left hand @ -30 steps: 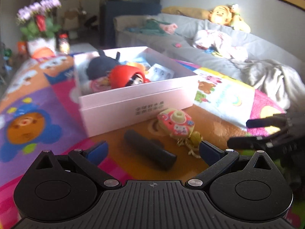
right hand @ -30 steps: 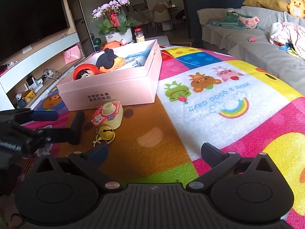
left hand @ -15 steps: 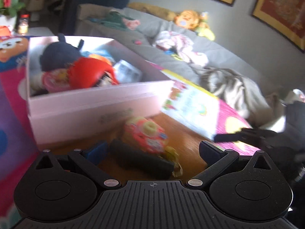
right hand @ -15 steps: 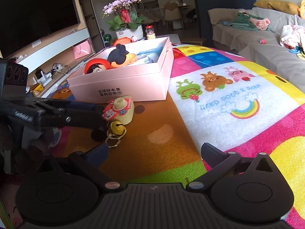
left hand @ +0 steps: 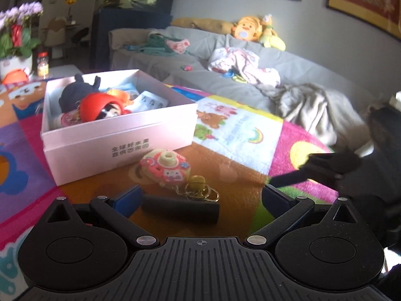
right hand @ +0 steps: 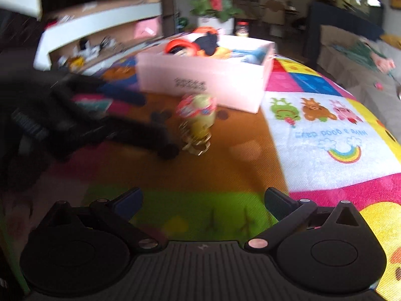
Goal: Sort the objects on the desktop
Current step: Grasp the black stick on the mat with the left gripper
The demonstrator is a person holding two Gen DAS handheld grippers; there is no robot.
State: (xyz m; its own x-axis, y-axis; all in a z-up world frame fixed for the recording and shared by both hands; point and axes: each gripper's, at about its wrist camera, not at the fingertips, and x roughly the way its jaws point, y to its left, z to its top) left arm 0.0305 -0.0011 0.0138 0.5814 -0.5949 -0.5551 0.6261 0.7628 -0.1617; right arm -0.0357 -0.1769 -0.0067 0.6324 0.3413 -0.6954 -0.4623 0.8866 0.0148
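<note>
A black cylinder [left hand: 180, 209] lies on the play mat between the wide-apart fingers of my left gripper [left hand: 200, 198], which is open. Just beyond it sits a pink and yellow toy camera keychain [left hand: 164, 168] with a gold bell [left hand: 196, 183]. Behind that stands a pink box [left hand: 117, 138] holding a red-hooded doll [left hand: 100, 106] and other toys. My right gripper [right hand: 203, 198] is open over the green patch of mat, with nothing between its fingers. In the blurred right wrist view, the left gripper [right hand: 100, 125] reaches in from the left toward the toy camera [right hand: 198, 115].
A grey sofa [left hand: 225, 80] with plush toys and blankets runs behind the mat. A flower pot [right hand: 215, 7] and a jar stand past the pink box [right hand: 200, 80]. A low TV shelf [right hand: 100, 32] lies to the far left of it. The right gripper [left hand: 325, 168] shows at the right edge.
My left gripper has swung back to face the box and come closer, so the black cylinder now lies between its fingers. The right gripper has drawn back and turned; its view is blurred.
</note>
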